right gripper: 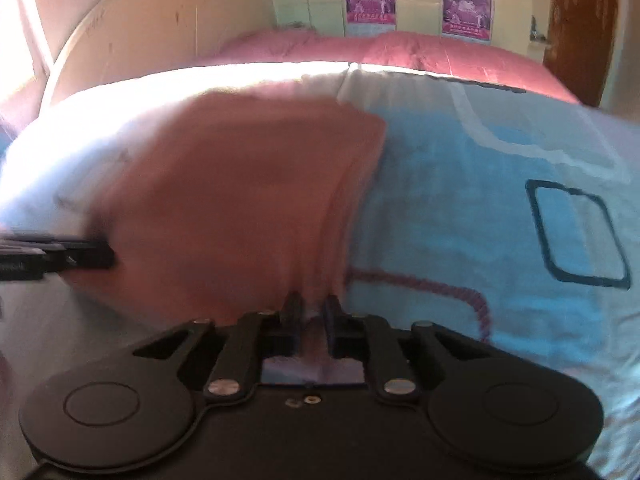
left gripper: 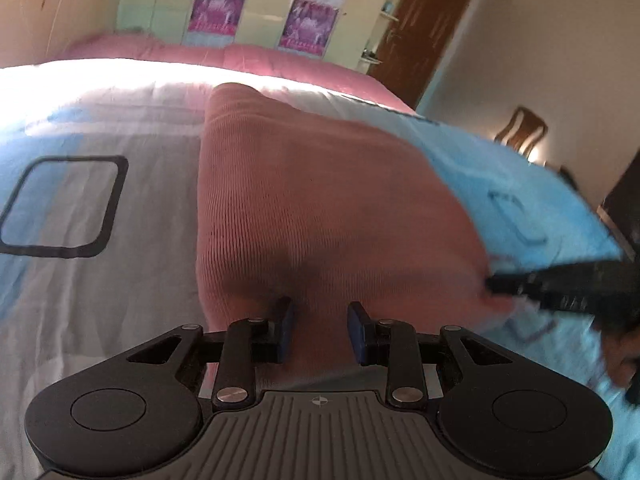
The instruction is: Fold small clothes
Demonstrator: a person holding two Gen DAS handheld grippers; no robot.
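A pink ribbed garment [left gripper: 320, 184] lies on the bed, blurred in both views. My left gripper [left gripper: 322, 328] sits at its near edge, and the cloth fills the gap between the blue pads [left gripper: 286, 330]. My right gripper [right gripper: 313, 312] is shut on the garment's [right gripper: 240, 200] near right corner, where folds of cloth run into the narrow gap. In the left wrist view the right gripper [left gripper: 496, 282] comes in from the right, at the garment's right edge. In the right wrist view the left gripper [right gripper: 100, 256] shows at the garment's left edge.
The bedsheet [left gripper: 100, 300] is white and light blue with black square outlines [right gripper: 576, 236]. A pink blanket [right gripper: 420, 52] lies across the far end of the bed. Behind it stand a wardrobe with purple posters [left gripper: 308, 24], a brown door [left gripper: 428, 32] and a wooden chair [left gripper: 520, 128].
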